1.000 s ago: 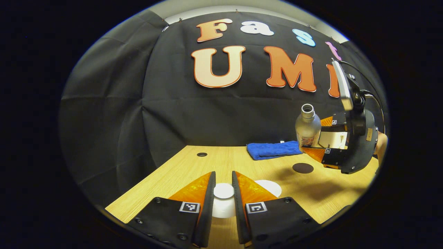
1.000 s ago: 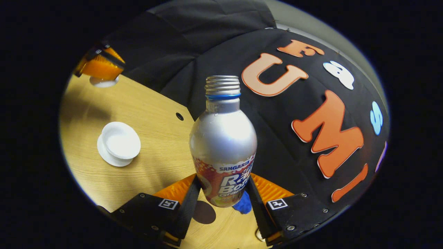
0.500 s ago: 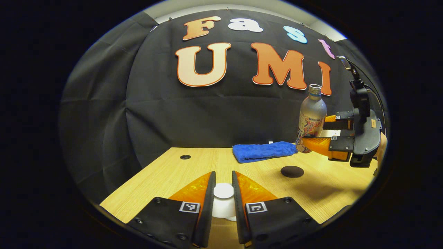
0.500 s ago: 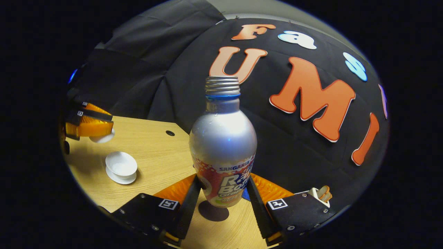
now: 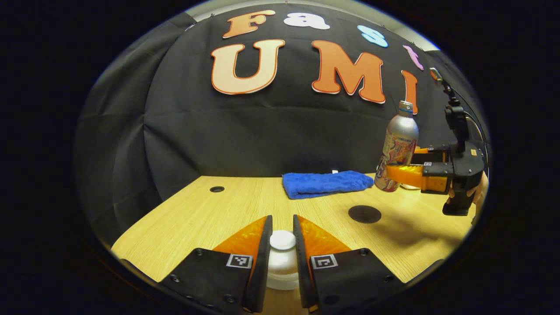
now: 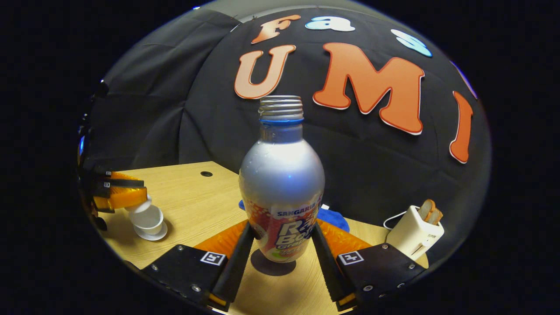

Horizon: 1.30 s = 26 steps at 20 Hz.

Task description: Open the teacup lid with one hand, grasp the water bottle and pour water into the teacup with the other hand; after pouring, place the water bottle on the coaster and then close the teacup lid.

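While I hold the water bottle (image 6: 281,183) upright above the counter (image 6: 188,197), my right gripper (image 6: 280,253) has its jaws pinching the bottle's lower body, with the dark coaster (image 6: 271,265) just beneath at six o'clock. My left gripper (image 5: 282,245) has its jaws pressed on the knob of the teacup lid (image 5: 282,251).

The bottle has no cap, so I judge that any tilt on the way down could spill water. If I lower it off-centre it may land half off the coaster and tip. In the right gripper view the teacup (image 6: 146,217) on its saucer sits at nine o'clock with the lid just above it; a skewed lowering could knock the cup.

I count one bottle, one teacup, one lid, one coaster, one blue cloth (image 5: 326,183), one toaster (image 6: 413,236).
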{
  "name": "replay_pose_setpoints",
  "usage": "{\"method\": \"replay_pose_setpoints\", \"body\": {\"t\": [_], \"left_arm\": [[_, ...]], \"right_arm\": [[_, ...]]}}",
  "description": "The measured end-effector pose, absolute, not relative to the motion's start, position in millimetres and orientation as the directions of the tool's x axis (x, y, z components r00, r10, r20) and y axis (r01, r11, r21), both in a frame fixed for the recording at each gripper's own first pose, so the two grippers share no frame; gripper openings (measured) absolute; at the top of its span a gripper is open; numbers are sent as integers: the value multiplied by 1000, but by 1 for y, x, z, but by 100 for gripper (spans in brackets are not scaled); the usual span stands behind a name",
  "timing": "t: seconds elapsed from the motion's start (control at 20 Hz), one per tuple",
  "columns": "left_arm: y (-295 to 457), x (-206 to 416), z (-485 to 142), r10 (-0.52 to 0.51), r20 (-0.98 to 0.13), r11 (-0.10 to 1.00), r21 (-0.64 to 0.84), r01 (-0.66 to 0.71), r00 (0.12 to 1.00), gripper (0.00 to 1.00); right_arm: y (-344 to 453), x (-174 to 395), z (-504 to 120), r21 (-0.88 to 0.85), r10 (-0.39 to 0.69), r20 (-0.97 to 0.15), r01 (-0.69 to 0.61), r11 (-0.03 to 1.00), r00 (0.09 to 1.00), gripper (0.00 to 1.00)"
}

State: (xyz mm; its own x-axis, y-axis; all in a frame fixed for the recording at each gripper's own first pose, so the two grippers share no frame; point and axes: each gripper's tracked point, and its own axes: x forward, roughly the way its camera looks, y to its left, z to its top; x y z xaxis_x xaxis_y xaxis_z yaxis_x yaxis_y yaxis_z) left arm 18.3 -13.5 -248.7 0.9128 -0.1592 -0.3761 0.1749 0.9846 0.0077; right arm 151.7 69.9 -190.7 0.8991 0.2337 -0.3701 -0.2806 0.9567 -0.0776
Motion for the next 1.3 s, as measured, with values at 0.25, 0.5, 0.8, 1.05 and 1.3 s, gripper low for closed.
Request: {"method": "replay_pose_setpoints", "body": {"t": [0.25, 0.5, 0.8, 1.05, 1.3], "left_arm": [[-14, 19, -270, -159, -421, 985, -3, 174, 893, 35], [-17, 19, -280, -170, -437, 983, -14, 182, 883, 35], [-16, 17, -278, -170, -437, 982, -1, 188, 883, 38], [-7, 17, -267, -149, -410, 986, 7, 167, 900, 43], [-1, 16, -252, -138, -370, 987, 21, 157, 919, 66]], "right_arm": [[70, 157, -206, -47, 233, -392, -272, 961, 890, 78], [74, 165, -219, -37, 223, -412, -261, 965, 884, 75], [77, 169, -240, -28, 217, -445, -255, 966, 869, 78], [80, 173, -255, 1, 213, -474, -241, 971, 855, 78], [80, 175, -274, 60, 209, -511, -207, 976, 834, 78]]}}
